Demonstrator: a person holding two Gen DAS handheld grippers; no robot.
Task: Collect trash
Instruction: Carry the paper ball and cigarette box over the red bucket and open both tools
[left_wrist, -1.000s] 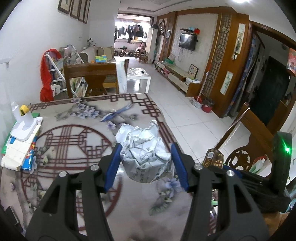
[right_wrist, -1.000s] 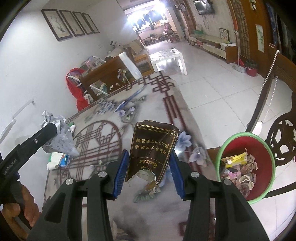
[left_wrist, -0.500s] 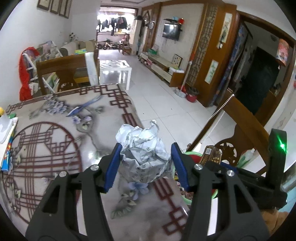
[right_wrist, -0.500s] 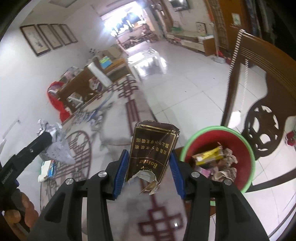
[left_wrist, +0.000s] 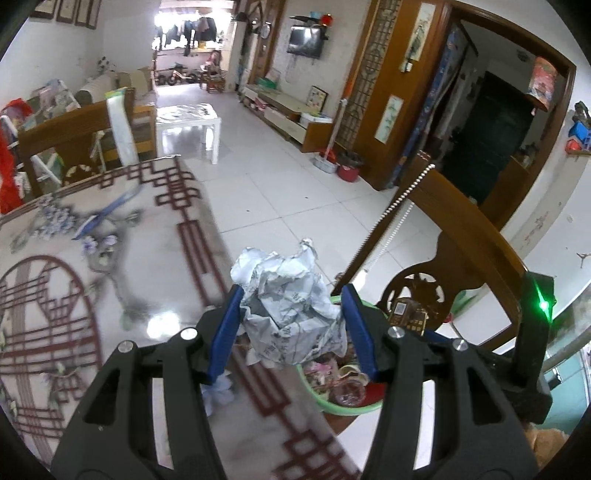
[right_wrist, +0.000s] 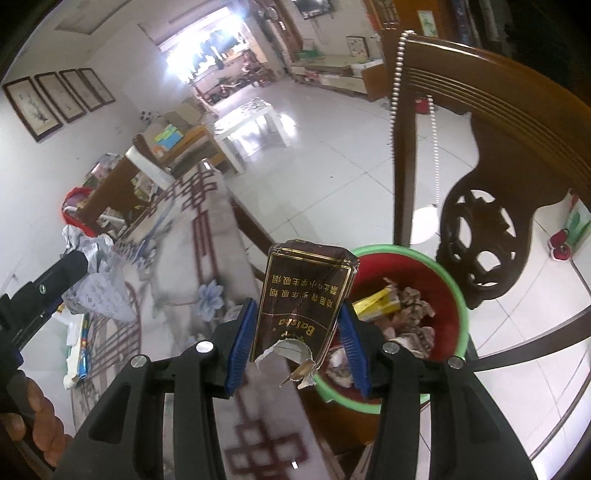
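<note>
The left gripper (left_wrist: 291, 325) pinches a crumpled paper wad (left_wrist: 286, 314) between its blue fingers (left_wrist: 225, 332), apparently over the worktop (left_wrist: 110, 295) edge. The right gripper (right_wrist: 297, 339) clamps a torn brown cigarette pack (right_wrist: 303, 299); the green-rimmed trash bin (right_wrist: 448, 280) sits at its three o'clock.

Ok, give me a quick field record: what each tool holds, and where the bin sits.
left tool: shut on crumpled paper
right tool: shut on brown cigarette pack, torn at its lower end
bin: red with green rim, beside the table edge, in front of the wooden chair
bin contents: wrappers and scraps already inside
table: patterned glossy top
</note>
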